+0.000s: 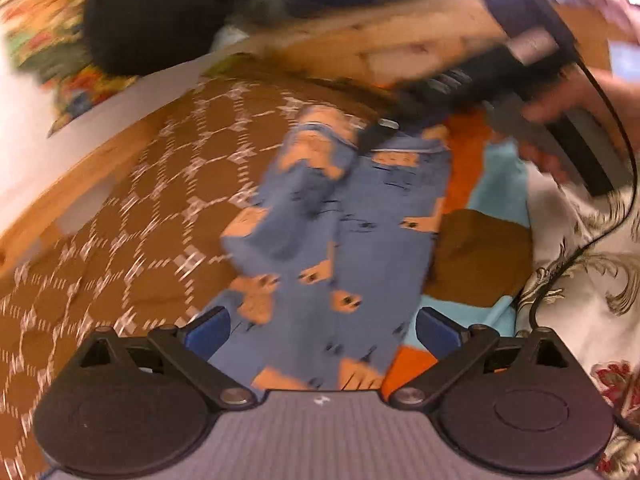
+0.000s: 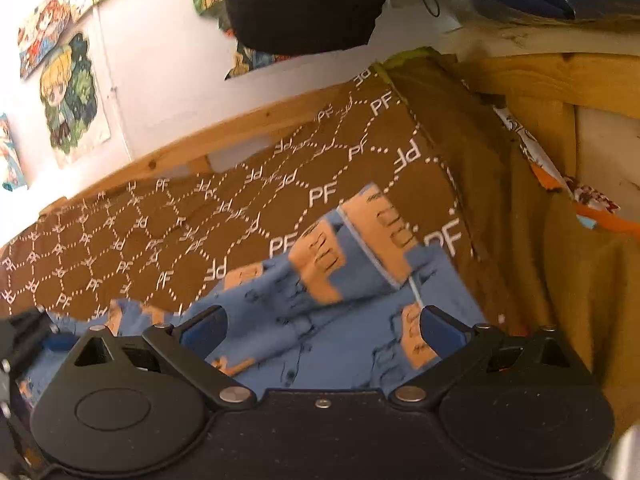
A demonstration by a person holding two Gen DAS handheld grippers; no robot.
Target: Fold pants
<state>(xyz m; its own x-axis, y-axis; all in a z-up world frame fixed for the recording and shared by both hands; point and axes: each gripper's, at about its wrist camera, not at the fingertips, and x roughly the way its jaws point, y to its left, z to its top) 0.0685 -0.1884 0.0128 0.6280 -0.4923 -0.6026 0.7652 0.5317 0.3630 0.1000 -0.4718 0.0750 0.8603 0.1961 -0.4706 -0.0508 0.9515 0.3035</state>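
Observation:
Blue pants (image 1: 360, 240) with peach patches lie on a brown bedspread (image 1: 140, 220), stretching away from my left gripper (image 1: 322, 332). That gripper hovers over their near end, open, with nothing between its blue fingers (image 1: 208, 330). A hand holds my right gripper (image 1: 500, 80) at the pants' far end in the left wrist view; it is blurred there. In the right wrist view my right gripper (image 2: 322, 330) stands open above the pants (image 2: 320, 292), gripping nothing. One rumpled part of the pants (image 2: 352, 240) lies across the rest.
An orange, teal and brown cloth (image 1: 480, 248) lies beside the pants, and a white floral cloth (image 1: 580, 280) with a black cable (image 1: 560, 272) lies further right. A wooden bed frame (image 2: 160, 160), a postered wall (image 2: 72, 100) and a black hanging object (image 2: 304, 4) stand behind.

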